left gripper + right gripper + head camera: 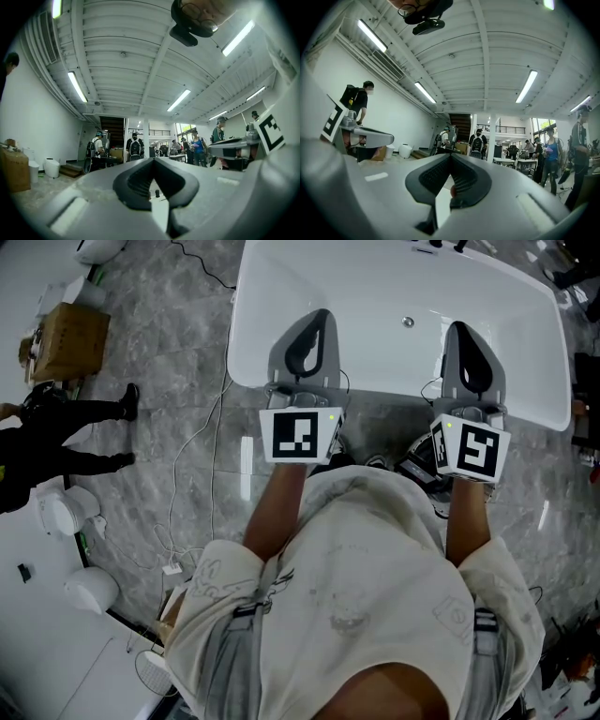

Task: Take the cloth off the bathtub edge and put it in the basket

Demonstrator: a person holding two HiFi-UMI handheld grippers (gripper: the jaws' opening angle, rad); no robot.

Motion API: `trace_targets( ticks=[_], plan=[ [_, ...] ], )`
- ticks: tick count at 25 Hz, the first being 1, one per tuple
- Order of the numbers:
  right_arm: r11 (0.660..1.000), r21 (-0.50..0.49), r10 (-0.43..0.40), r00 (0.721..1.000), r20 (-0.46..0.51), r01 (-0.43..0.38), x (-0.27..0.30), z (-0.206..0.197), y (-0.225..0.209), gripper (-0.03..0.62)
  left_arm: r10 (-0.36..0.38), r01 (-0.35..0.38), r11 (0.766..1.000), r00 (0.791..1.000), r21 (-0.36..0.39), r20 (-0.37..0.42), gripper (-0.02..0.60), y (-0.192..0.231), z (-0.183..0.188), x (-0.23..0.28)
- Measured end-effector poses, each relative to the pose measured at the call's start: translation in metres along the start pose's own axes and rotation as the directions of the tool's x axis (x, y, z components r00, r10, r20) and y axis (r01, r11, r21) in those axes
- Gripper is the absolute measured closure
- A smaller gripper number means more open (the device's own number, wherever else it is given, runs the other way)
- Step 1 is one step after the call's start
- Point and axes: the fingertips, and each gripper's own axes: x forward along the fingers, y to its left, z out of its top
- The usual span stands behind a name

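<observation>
Jaws: shut and empty on both your left gripper (317, 320) and right gripper (462, 332) | both reached side by side over the near rim of the bathtub (375, 287) | cloth: showed in no view, so neither hand could be judged nearer | basket: unseen.

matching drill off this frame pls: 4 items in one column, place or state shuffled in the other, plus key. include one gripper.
Things:
1. white oval bathtub
2. brown cardboard box
3. right gripper
4. person in dark clothes

Place or state:
A. jaws shut, nothing between them
B. upper left of the head view
C. left edge of the head view, at mid height
D. top centre of the head view

Pairs: 1-D, 2-B, 3-A, 4-C
</observation>
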Motion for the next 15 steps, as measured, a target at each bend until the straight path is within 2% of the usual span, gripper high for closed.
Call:
trace_targets(
  ticks=[7, 15],
  plan=[
    [1.000, -0.001, 0.004, 1.000, -0.009, -0.004, -0.004, -0.009, -0.002, 0.592, -0.003, 0.004, 1.000, 1.000, 0.006, -0.006, 0.584, -0.005, -0.006, -0.001],
    [1.000, -0.006, 0.006, 1.000, -0.005, -0.006, 0.001, 0.000, -0.003, 0.592, -0.007, 0.007, 1.000, 1.000, 0.012, 0.002, 0.584, -0.003, 0.004, 0.003]
  ],
)
